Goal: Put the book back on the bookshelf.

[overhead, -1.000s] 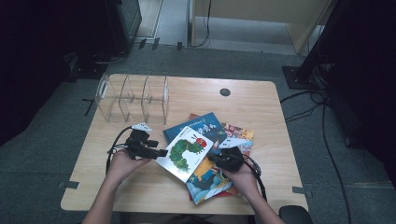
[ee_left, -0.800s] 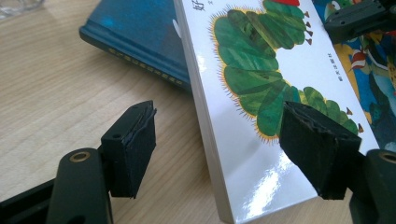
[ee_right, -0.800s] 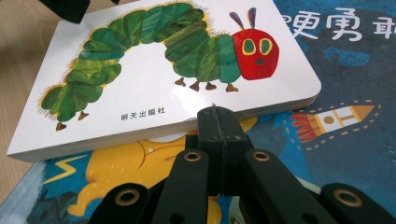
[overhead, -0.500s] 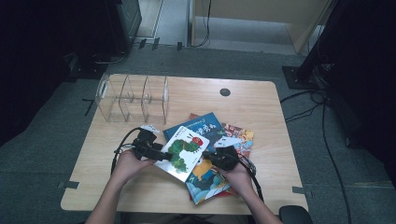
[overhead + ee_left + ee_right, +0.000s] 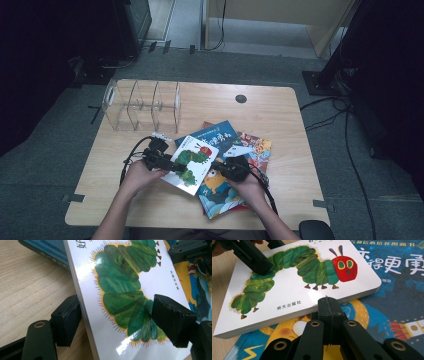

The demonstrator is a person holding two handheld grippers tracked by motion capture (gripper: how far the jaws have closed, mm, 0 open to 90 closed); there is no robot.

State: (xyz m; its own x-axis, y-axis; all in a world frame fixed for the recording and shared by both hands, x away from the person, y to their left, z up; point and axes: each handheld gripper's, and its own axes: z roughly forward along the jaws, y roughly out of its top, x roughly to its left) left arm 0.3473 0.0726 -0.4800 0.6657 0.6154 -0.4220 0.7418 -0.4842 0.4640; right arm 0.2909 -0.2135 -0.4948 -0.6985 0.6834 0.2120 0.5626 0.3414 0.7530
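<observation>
Table [image 5: 280, 107]: carried a clear divider rack [image 5: 142, 105] at the far left and a pile of picture books near the person.
Caterpillar book [image 5: 192, 159]: lay on top of the pile, over the yellow-and-blue book [image 5: 287, 332].
Left gripper [image 5: 115, 315]: jaws had just been opening, astride the book's near edge, one above the cover, one under; pads looked barely off it.
Right gripper [image 5: 328, 307]: jaws closed on nothing, tip against the book's edge.
Step, as judged: positioning the book for a lift.
Next move: would call for a firm pinch, then raising it toward the rack.
</observation>
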